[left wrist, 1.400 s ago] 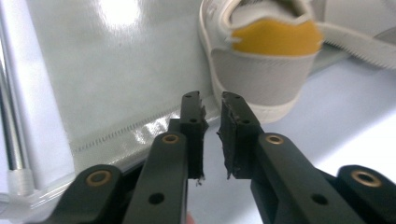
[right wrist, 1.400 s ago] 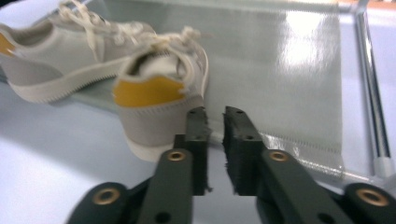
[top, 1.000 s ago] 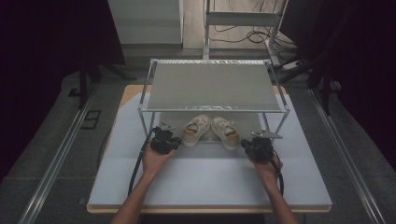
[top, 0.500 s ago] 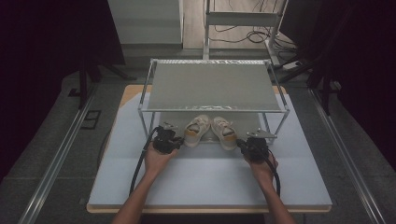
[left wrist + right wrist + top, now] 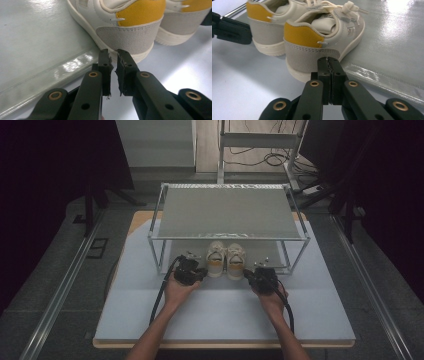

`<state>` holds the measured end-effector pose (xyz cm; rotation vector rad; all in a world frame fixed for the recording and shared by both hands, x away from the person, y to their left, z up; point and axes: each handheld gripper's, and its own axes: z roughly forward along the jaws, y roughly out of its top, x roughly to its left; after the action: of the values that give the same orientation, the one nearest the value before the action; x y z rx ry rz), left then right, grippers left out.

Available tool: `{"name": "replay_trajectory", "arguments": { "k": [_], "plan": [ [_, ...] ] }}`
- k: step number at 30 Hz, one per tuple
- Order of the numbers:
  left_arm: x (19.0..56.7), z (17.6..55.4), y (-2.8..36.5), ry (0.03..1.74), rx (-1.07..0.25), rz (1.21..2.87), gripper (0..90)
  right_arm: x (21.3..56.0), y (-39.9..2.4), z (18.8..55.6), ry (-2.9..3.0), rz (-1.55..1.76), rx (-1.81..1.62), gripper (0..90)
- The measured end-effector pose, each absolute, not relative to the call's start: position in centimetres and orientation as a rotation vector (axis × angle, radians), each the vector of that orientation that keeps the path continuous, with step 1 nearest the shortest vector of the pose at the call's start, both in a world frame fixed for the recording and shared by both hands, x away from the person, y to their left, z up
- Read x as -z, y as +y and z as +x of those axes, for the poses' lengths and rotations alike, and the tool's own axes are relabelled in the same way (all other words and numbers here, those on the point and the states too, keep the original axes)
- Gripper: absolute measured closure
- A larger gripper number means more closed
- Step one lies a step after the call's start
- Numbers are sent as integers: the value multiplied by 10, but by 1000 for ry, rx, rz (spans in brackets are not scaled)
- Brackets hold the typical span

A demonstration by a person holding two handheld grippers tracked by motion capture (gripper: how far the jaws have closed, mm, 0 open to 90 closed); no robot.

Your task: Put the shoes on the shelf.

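On the table, at the rack's near edge: a pair of small shoes was set side by side, toes pointed under the rack, heels turned toward the person.
Left shoe (image 5: 216, 258): cream upper, yellow heel patch and grey suede heel band were seen; it was placed on the clear sheet of the rack's lower level, its heel at the sheet's near edge.
Right shoe (image 5: 235, 260): the same colours were seen, with cream laces tied in a bow; it was placed just beside the left shoe, heel at the same near edge.
Left gripper (image 5: 189, 271): it was held in the left hand (image 5: 178, 289) near the heel of the left shoe, toward the rack's left near post; its jaws were brought almost together, a thin slit left between the worn pads, and nothing was pinched; the tips were pointed at the grey heel band, whether touching could not be told.
Right gripper (image 5: 261, 276): it was held in the right hand (image 5: 272, 297) near the heel of the right shoe; its jaws were pressed together with nothing between them, tips right at the grey heel band.
Rack (image 5: 227, 212): a metal-tube frame with a grey top shelf was stood at the far middle of the table (image 5: 320, 320).
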<state>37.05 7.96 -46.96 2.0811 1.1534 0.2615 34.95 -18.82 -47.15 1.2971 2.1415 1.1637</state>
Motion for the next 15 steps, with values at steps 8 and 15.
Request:
{"name": "replay_trajectory", "arguments": {
  "k": [8,15],
  "plan": [
    [468,378,69,1126,-283,2111,804,472,-185,351,2150,1286,-1171,888],
    [469,388,70,1149,-265,2103,801,471,-185,352,2157,1283,-1170,887]
  ]
}}
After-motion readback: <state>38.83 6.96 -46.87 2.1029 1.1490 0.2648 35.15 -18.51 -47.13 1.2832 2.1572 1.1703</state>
